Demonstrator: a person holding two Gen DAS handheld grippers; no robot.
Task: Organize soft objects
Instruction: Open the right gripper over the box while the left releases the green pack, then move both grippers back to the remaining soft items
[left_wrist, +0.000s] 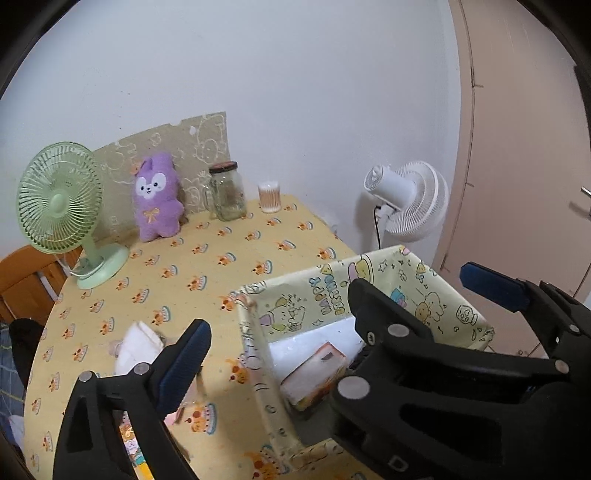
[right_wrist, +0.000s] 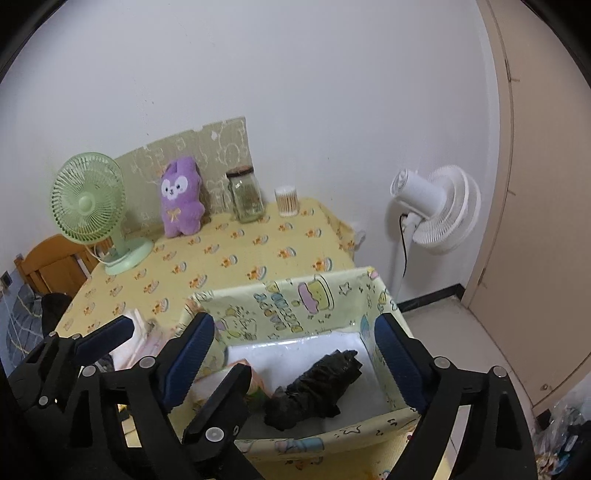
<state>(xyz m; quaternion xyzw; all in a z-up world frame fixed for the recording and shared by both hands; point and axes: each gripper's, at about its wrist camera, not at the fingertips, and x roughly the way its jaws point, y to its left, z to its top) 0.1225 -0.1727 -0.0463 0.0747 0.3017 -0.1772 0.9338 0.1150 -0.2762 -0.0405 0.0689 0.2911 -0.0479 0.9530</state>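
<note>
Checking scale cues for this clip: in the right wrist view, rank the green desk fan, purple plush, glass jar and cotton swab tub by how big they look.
1. green desk fan, clearly largest.
2. purple plush.
3. glass jar, slightly smaller than the plush.
4. cotton swab tub, smallest.
All four stand near the table's far edge, so nearness hardly skews the order.

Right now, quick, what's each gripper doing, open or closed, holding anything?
Left gripper: open, holding nothing, over the near-left edge of the fabric bin.
Right gripper: open, holding nothing, hovering over the bin above the black bundle.
</note>
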